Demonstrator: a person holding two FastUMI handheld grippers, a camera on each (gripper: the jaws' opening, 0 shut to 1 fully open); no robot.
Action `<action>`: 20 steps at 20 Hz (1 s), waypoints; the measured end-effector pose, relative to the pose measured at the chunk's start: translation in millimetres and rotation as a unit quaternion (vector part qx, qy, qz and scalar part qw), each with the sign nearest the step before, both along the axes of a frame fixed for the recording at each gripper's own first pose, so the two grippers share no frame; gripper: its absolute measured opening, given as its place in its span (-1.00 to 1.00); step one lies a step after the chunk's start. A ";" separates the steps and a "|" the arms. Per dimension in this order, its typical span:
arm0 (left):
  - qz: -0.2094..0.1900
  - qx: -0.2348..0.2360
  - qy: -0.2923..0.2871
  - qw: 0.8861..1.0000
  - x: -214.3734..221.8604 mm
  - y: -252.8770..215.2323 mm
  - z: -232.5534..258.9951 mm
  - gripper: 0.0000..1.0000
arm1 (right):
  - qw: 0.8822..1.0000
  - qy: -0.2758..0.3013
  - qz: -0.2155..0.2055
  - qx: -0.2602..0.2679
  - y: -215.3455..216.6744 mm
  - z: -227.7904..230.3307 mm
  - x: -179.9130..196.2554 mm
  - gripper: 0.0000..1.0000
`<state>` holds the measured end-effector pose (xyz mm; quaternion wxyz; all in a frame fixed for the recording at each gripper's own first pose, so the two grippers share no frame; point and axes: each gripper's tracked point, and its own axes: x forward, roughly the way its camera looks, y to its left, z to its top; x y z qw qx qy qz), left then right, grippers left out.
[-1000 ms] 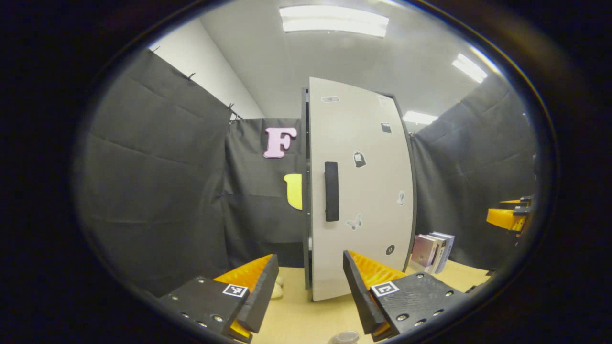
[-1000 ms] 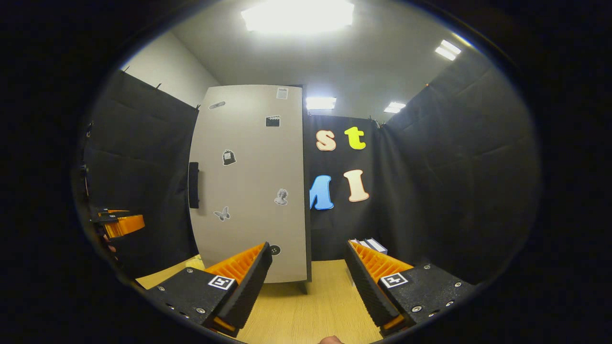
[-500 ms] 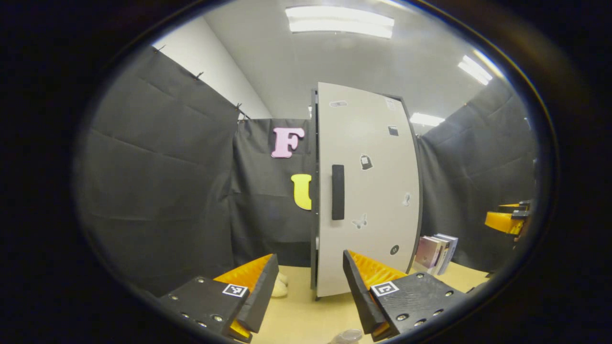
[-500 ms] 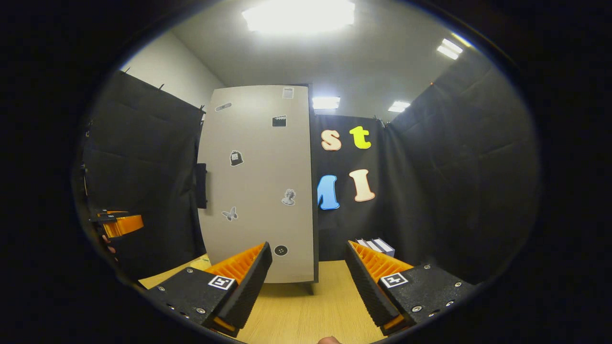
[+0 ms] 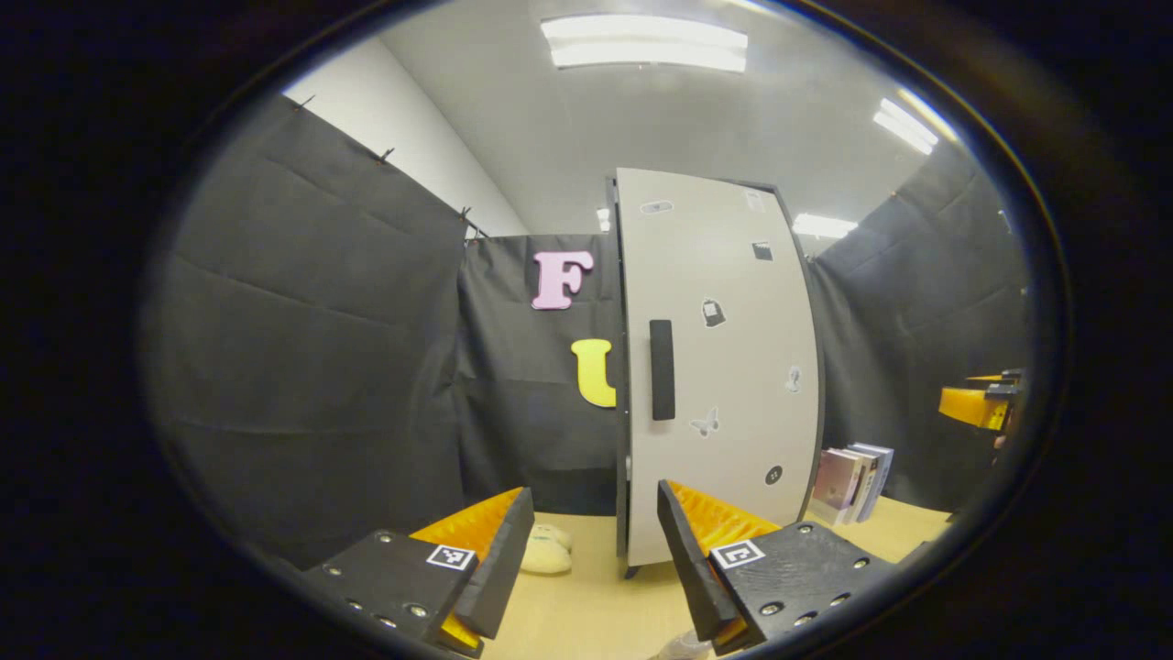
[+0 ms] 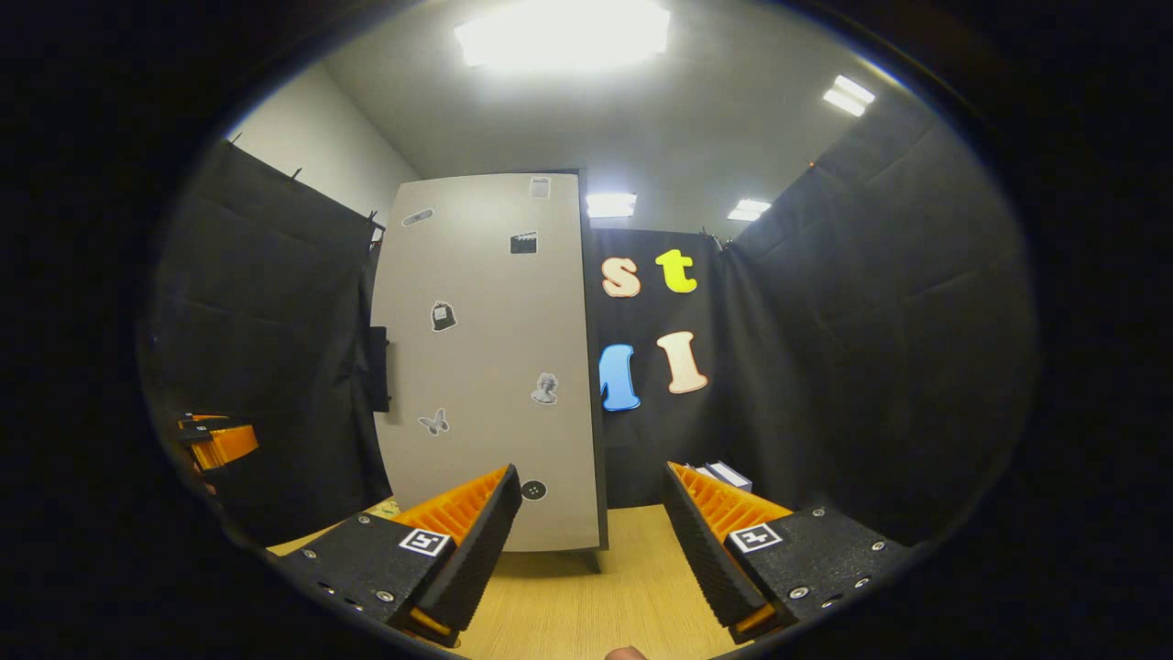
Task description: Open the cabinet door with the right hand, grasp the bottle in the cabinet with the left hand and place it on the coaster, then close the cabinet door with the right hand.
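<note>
Left gripper view: the left gripper hangs wide open and empty before the shut cabinet door; its handle sits at the door's left edge. Books stand right of the cabinet, a pale object left of it. The bottle is presumably inside.

Right gripper view: the right gripper, spread and holding nothing, faces the door; opening looks not yet begun, so it must reach the handle. Nothing blocks the way.

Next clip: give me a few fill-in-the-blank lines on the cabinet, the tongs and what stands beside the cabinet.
1. The cabinet door is ____.
2. Both the left tongs and the right tongs are ____ and hold nothing.
3. The handle is a dark bar that stands ____.
4. In the left gripper view, the books stand to the ____ of the cabinet.

Missing words: shut; open; upright; right
</note>
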<state>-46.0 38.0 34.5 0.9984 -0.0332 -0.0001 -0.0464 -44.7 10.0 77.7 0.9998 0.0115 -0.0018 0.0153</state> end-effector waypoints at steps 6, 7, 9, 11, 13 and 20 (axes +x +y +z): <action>-0.005 0.000 -0.014 1.000 2.2 -5.0 7.7 0.55 | 1.000 -0.010 -0.006 0.007 -5.3 5.0 -9.0 0.89; -0.006 -0.001 -0.015 1.000 1.8 -6.8 6.7 0.55 | 1.000 -0.011 -0.008 0.008 -6.3 5.4 -9.3 0.89; -0.009 -0.002 -0.015 1.000 0.0 -7.2 5.2 0.55 | 1.000 -0.015 -0.008 0.009 -5.7 7.8 -10.8 0.89; -0.007 -0.001 -0.016 1.000 0.0 -3.4 4.5 0.55 | 1.000 -0.018 -0.008 0.008 -4.3 9.4 -9.6 0.89; -0.005 0.001 -0.016 1.000 -0.7 -1.0 4.5 0.55 | 1.000 -0.019 -0.007 0.009 -1.5 10.6 -8.9 0.89; -0.003 0.004 -0.021 1.000 -1.0 7.6 8.5 0.55 | 1.000 -0.021 -0.002 0.003 3.9 12.7 -9.6 0.88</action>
